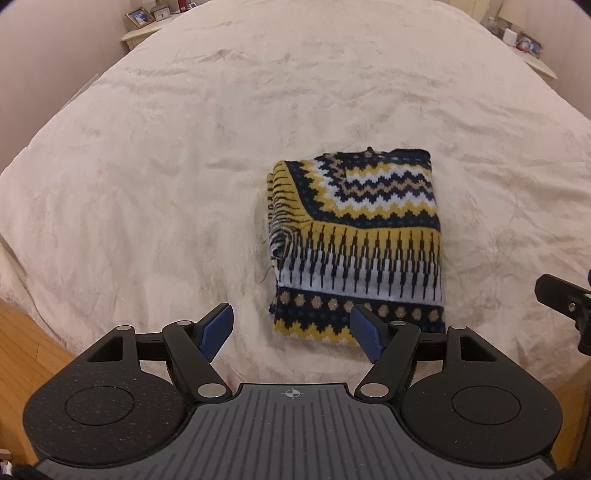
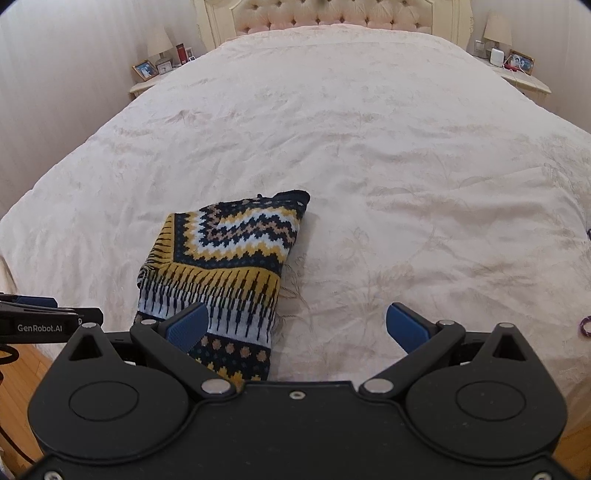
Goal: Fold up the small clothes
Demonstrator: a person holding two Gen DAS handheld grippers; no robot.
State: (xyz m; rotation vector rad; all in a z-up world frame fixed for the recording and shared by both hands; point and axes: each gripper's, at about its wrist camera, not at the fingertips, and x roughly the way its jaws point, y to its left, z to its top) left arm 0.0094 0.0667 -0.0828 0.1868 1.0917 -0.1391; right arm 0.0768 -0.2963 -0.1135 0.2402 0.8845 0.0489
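Cream bedspread [image 2: 369, 155] everywhere, and the patterned knit [image 1: 356, 243] sits folded square near the bed's near edge. Left gripper [image 1: 291, 328] and right gripper [image 2: 295, 328] both hang spread wide, empty, above it. Danger now: a stray finger snagging the loose left-side threads could drag the fold apart.

The folded sweater [image 2: 221, 273] lies on the bed [image 2: 369, 147] near its foot edge, well apart from the headboard [image 2: 332, 14] at the far end. A nightstand [image 2: 147, 86] stands beside each far corner of the bed, the other one [image 2: 524, 83] on the right. Both grippers hang over the foot edge, the left gripper [image 1: 291, 332] at the sweater's near left corner, the right gripper [image 2: 295, 328] at its near right edge.
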